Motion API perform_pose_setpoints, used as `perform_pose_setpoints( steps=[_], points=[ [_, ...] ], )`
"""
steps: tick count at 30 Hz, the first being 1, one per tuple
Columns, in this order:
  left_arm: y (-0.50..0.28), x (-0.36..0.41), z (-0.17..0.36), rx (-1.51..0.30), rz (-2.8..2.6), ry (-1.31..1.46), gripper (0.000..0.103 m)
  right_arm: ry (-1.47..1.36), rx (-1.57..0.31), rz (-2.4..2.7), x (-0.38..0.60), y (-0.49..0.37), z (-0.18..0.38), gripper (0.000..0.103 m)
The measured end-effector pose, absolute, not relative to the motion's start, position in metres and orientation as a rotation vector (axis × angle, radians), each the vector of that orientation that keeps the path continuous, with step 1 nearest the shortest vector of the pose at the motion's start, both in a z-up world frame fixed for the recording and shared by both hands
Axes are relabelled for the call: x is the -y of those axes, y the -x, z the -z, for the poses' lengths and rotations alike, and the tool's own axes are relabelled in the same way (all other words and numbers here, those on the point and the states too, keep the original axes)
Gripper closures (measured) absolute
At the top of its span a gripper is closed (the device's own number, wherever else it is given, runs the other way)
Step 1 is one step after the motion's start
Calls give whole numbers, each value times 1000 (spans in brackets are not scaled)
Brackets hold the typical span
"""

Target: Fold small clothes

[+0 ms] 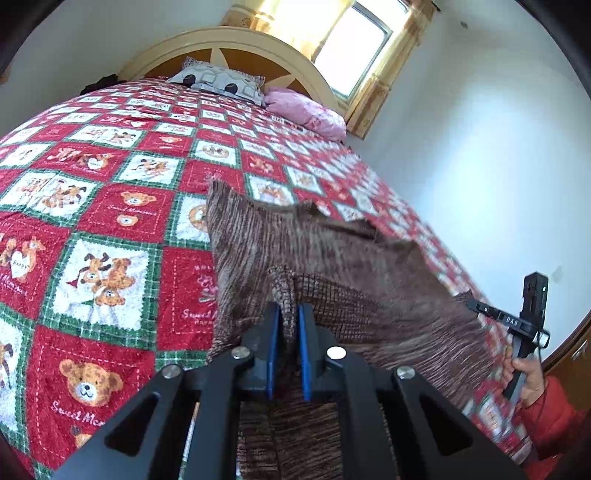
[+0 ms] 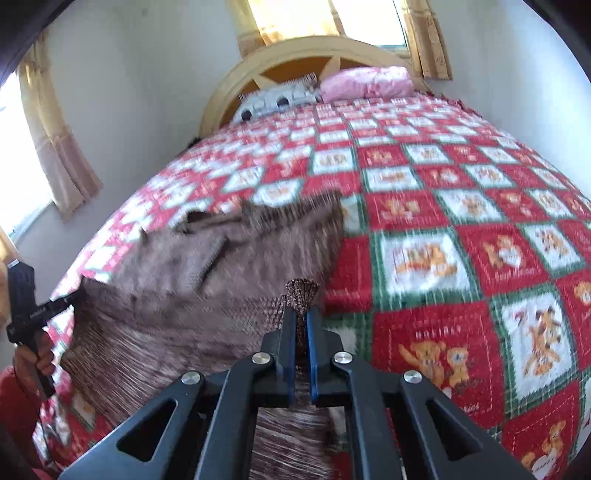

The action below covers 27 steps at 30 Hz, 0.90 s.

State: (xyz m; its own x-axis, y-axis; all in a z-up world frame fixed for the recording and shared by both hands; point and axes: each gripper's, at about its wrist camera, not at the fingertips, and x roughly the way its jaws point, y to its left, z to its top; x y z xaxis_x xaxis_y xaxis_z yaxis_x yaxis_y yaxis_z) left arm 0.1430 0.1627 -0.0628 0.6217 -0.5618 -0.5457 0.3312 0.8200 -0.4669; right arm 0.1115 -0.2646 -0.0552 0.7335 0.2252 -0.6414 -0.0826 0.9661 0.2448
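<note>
A brown knitted garment (image 1: 332,258) is stretched between my two grippers above a red, white and green bear-print quilt (image 1: 103,206). My left gripper (image 1: 289,314) is shut on one edge of the garment, a tuft of knit sticking out between its blue pads. My right gripper (image 2: 302,317) is shut on the opposite edge of the same garment (image 2: 184,266). The right gripper also shows in the left wrist view (image 1: 476,306) at the far right, and the left gripper shows in the right wrist view (image 2: 74,295) at the far left. The garment's far part lies on the quilt and is blurred.
The quilt (image 2: 461,229) covers a bed with a curved wooden headboard (image 1: 236,40). A patterned pillow (image 1: 218,79) and a pink pillow (image 1: 306,110) lie at the head. White walls and curtained windows (image 2: 325,14) surround the bed.
</note>
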Motion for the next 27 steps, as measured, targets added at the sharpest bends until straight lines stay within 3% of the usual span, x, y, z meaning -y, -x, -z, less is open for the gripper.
perform_pose_setpoints(
  steps=[4,7,15,17,19,21,27],
  points=[
    [-148,-170,43,-715,516,374,93,-142,-671,-212,250,-116,17,99],
    [-155,-172,28,-688,475,366,98,-74,-648,-218,241,-130,-1,99],
    [-179,-162,23,-740,461,234,97,1,-683,-231,231,-165,-2,99],
    [-175,-155,32,-767,466,158,88,-4,-676,-235,231,-156,1,99],
    [-171,-150,43,-790,462,90,65,-35,-673,-236,234,-148,5,99],
    [-169,-144,52,-803,464,21,50,-79,-667,-235,240,-139,7,99],
    [-175,-124,74,-834,494,-128,49,-114,-667,-231,245,-121,10,99]
  ],
)
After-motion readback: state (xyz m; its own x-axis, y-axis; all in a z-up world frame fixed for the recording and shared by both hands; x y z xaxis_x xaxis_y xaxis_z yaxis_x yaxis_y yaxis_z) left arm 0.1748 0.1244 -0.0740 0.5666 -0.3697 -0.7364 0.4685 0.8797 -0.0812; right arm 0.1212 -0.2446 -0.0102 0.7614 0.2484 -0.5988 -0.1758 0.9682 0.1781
